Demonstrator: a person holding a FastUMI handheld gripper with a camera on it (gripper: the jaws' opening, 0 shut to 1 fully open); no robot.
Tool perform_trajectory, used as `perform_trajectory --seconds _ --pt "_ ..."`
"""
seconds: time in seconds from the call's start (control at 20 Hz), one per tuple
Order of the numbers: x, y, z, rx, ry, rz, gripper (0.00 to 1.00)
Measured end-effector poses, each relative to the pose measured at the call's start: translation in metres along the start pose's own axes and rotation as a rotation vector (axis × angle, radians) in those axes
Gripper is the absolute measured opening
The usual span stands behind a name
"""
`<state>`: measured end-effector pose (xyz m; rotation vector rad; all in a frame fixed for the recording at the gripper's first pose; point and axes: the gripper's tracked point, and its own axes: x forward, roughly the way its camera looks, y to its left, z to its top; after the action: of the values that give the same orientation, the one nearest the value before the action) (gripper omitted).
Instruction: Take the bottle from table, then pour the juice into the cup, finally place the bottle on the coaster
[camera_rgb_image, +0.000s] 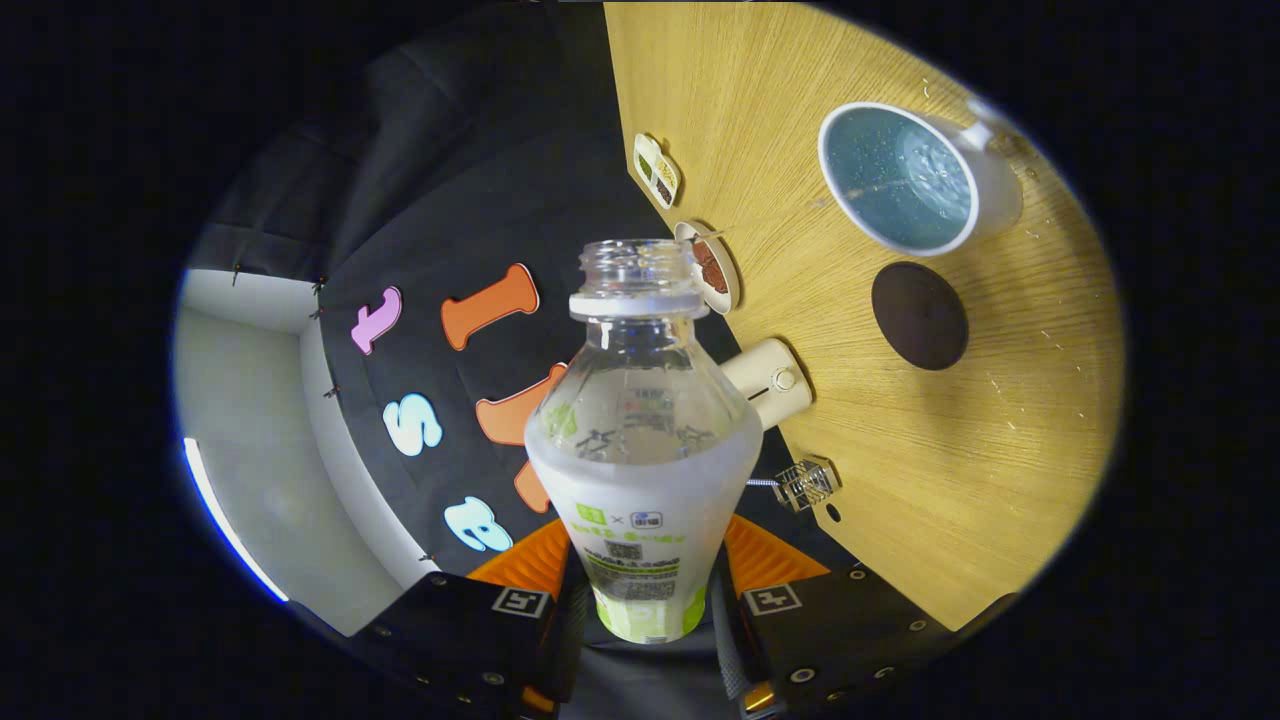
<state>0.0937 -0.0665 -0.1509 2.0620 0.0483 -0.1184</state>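
Gripper clamped on the bottle, both fingers pressing its base, uncapped and lifted. Beyond the bottle's mouth sits the cup; the coaster lies just beside the cup. Pouring and placing look still ahead.

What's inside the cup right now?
The cup on the table shows a bluish interior with scattered specks and a ripple or ridged patch near its handle side. Whether that is liquid or just the cup's bottom can't be told. The gripper holds the bottle.
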Motion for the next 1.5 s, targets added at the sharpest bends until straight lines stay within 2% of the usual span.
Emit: perform_trajectory --seconds 0.15,0.3,0.75,1.1,1.3,1.5 --pt "0.001 -0.006 -0.003 -0.080 0.007 -0.018 0.56" --pt "0.003 -0.018 -0.004 -0.225 0.011 -0.062 0.56" --pt "0.000 -0.006 0.009 -0.849 0.017 -0.203 0.56" --pt "0.017 -0.001 0.013 -1.316 -0.023 -0.262 0.56" --pt "0.032 -0.010 0.023 -1.589 -0.060 -0.326 0.56" --pt "0.048 -0.020 0.033 -1.777 -0.087 -0.360 0.56"
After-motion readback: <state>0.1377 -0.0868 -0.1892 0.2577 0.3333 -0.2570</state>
